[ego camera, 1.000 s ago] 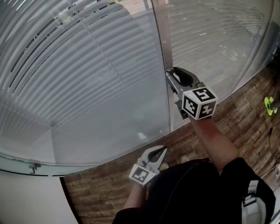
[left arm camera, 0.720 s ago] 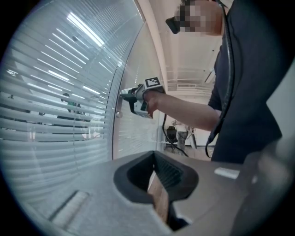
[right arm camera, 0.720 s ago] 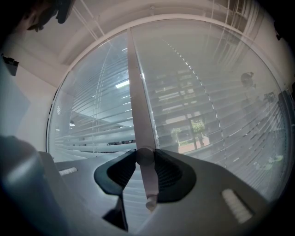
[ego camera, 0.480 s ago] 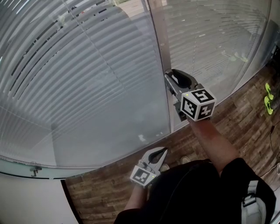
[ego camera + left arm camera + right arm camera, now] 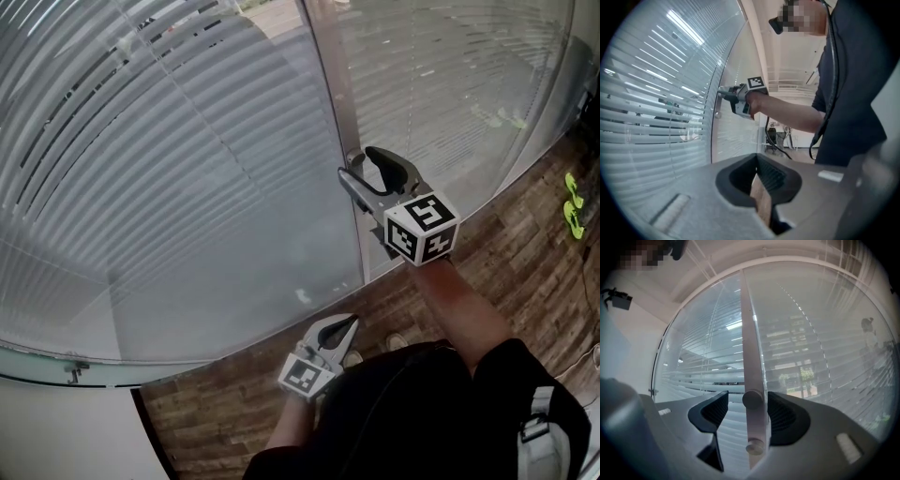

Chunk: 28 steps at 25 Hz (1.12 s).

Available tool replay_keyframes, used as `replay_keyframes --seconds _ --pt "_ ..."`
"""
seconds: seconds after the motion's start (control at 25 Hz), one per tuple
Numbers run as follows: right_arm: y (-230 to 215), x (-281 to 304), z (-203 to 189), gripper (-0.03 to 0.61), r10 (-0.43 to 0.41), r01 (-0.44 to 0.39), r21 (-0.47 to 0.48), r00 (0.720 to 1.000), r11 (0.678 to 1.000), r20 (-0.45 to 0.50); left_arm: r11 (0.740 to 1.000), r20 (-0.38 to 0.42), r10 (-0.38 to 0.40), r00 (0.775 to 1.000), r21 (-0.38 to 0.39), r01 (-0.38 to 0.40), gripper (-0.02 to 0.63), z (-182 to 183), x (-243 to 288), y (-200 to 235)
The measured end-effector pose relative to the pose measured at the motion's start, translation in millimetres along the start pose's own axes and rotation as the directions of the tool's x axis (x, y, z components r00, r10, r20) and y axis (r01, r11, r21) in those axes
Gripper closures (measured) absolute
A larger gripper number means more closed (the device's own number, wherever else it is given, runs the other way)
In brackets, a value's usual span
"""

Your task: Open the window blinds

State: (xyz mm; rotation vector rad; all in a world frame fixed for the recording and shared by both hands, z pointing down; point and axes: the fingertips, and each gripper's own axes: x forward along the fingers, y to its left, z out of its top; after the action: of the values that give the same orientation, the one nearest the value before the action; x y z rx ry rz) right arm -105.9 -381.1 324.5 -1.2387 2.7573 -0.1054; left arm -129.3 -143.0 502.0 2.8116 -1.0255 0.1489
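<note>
Head view: steeply down onto blinds point(image 5: 169, 187). My right gripper view: close, facing them. Left gripper view: low, sidelong along them.

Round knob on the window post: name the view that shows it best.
Right gripper view: the knob sits large and centred on the post between the right claw, whose jaws have just been opening. Head view: the claw mostly covers it. Left gripper view: the knob is only a tiny distant speck.

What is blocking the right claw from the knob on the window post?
Nothing visible. The knob on the post already sits between the jaws of the right claw. The jaws have just been opening and now stand apart on either side of it, without gripping it.
</note>
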Motion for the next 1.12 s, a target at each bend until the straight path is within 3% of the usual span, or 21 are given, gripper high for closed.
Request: replay_keyframes --seconds 0.12,0.2,0.28,0.32,0.36,0.4,0.48,0.56,0.6,0.64,0.72,0.92,1.12 --pt "0.1 -9.8 -5.4 0.305 -0.001 -0.001 -0.139 1.0 0.99 -0.014 1.0 -0.008 -0.002 1.0 -0.005 0.002 0.609 -3.6 -1.6 1.1" --pt "0.7 -13.5 -7.7 0.305 0.008 -0.018 -0.258 0.999 0.966 -0.042 1.0 -0.007 0.002 1.0 -0.014 -0.002 0.609 -5.3 -1.0 1.4" --pt "3.8 -14.2 -5.8 0.298 0.016 -0.043 -0.398 0.997 0.916 -0.071 1.0 -0.009 0.003 1.0 -0.013 -0.003 0.609 -6.0 0.3 1.9" --pt "5.8 -14.5 -4.8 0.298 0.017 -0.057 -0.48 0.996 0.875 -0.088 1.0 -0.01 0.0 1.0 -0.012 -0.001 0.609 -6.2 1.1 1.9" --pt "7.9 -14.9 -4.2 0.294 0.011 -0.074 -0.572 0.994 0.817 -0.112 1.0 -0.01 -0.003 1.0 -0.012 0.003 0.61 -6.3 1.9 1.6" --pt "10.0 -15.5 -4.2 0.291 -0.007 -0.091 -0.67 0.99 0.737 -0.142 1.0 -0.009 -0.007 1.0 -0.011 0.007 0.609 -6.2 2.7 1.1" --pt "12.0 -14.6 -6.9 0.291 -0.075 -0.122 -0.85 0.98 0.512 -0.186 1.0 -0.004 -0.015 1.0 -0.009 0.015 0.61 -5.3 4.0 0.0" --pt "10.7 -10.9 -11.1 0.288 -0.141 -0.151 -0.946 0.97 0.286 -0.198 1.0 0.001 -0.019 1.0 -0.008 0.019 0.609 -3.5 4.8 -0.7" --pt "10.1 -8.6 -12.3 0.288 -0.16 -0.165 -0.963 0.967 0.213 -0.201 1.0 0.004 -0.019 1.0 -0.007 0.019 0.609 -2.3 5.0 -0.6" --pt "10.1 -6.4 -12.7 0.288 -0.169 -0.176 -0.97 0.964 0.167 -0.204 1.0 0.008 -0.017 1.0 -0.007 0.017 0.609 -1.3 4.8 -0.1" --pt "12.4 -3.1 -11.8 0.291 -0.167 -0.19 -0.974 0.964 0.122 -0.209 1.0 0.011 -0.013 1.0 -0.004 0.013 0.609 -0.2 3.6 1.3" --pt "19.8 0.0 -9.5 0.325 -0.152 -0.2 -0.978 0.967 0.059 -0.206 1.0 0.004 -0.001 1.0 -0.006 0.001 0.609 -1.9 -1.0 2.9" --pt "18.5 3.1 -12.7 0.336 -0.161 -0.241 -0.97 0.959 -0.037 -0.232 1.0 0.004 0.007 1.0 0.0 -0.007 0.609 -1.6 -4.2 5.0"
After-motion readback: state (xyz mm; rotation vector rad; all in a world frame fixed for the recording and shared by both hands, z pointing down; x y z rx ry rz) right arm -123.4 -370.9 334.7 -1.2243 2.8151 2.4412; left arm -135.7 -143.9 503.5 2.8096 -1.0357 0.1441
